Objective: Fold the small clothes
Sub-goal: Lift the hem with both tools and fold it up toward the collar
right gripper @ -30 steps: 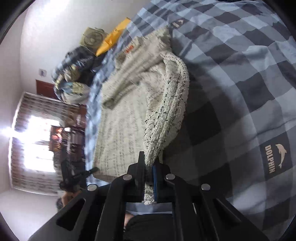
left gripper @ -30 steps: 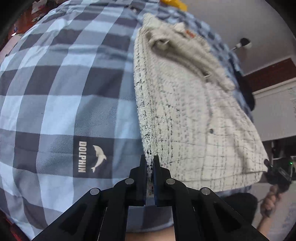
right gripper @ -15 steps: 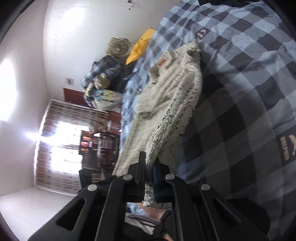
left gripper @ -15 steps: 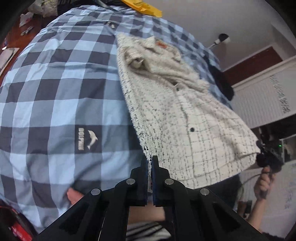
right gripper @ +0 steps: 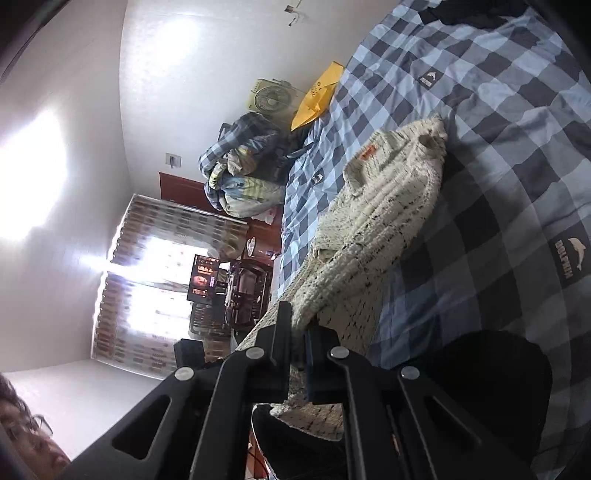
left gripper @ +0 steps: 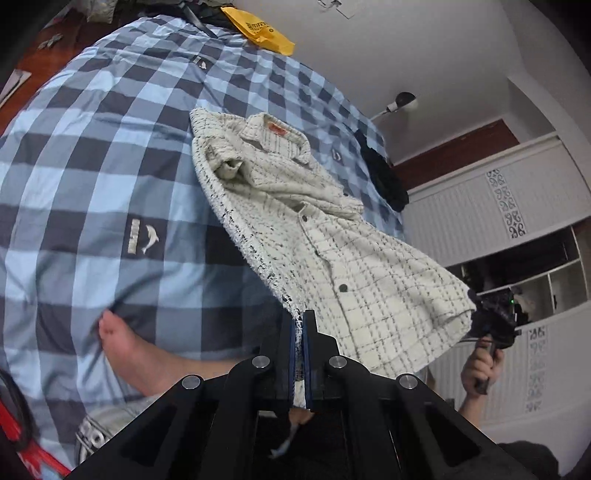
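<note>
both grippers, left gripper (left gripper: 300, 325) and right gripper (right gripper: 298, 330), pinch the white checked shirt (left gripper: 332, 236) hem at lower centre; sleeves tucked, final folds remain, i reckon.

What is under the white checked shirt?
The blue checked bedsheet lies under the white checked shirt. Both grippers, left and right, hold its hem lifted. Anything beneath the collar end is hidden.

One white checked shirt (left gripper: 332, 236); two hand-held grippers, the left (left gripper: 300, 325) and the right (right gripper: 298, 325); one checked bed cover (left gripper: 92, 166); one yellow bag (left gripper: 264, 31); one fan (right gripper: 271, 98); one bare foot (left gripper: 125, 350); three dark shirt buttons showing.
</note>
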The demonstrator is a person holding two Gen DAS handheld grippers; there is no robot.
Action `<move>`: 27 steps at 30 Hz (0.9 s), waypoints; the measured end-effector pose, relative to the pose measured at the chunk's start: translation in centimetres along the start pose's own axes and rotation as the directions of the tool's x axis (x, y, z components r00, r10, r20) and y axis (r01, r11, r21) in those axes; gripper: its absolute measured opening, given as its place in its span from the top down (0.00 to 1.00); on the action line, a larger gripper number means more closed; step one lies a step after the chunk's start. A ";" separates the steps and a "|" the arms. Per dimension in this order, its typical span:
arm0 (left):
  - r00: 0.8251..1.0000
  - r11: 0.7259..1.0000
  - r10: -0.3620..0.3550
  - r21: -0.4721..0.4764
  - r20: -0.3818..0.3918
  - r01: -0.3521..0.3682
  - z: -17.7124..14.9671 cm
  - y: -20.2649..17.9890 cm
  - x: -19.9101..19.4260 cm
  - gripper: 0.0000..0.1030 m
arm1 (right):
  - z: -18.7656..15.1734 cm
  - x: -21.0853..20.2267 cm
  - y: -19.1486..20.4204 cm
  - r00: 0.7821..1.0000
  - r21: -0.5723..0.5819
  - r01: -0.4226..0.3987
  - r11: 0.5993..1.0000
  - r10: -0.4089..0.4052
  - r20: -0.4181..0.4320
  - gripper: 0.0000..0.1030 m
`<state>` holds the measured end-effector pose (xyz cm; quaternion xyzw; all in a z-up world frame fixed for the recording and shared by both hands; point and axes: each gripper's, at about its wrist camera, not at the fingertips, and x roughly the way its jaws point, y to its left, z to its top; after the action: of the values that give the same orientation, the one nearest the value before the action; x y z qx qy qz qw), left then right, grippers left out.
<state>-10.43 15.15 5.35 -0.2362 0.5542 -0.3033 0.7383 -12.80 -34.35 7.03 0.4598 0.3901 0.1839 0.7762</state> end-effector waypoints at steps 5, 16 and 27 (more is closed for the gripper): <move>1.000 1.000 -0.008 -0.019 0.022 0.008 1.1 0.0 0.4 0.98 | 0.7 -0.1 0.3 1.000 -0.009 0.002 1.000 -0.002 0.018 0.97; 0.993 0.979 0.057 -0.199 0.100 -0.036 15.3 4.7 5.9 0.98 | 13.6 6.8 -5.9 0.993 0.115 0.115 0.987 -0.119 0.026 0.97; 0.982 0.929 0.150 -0.357 0.115 -0.100 35.3 10.7 17.7 0.98 | 28.6 15.5 -13.6 0.976 0.259 0.200 0.945 -0.214 0.027 0.97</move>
<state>29.06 10.54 -4.27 -0.3485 0.5598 -0.1349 0.7396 18.12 -47.60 -3.61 0.5169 0.4354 0.0370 0.7361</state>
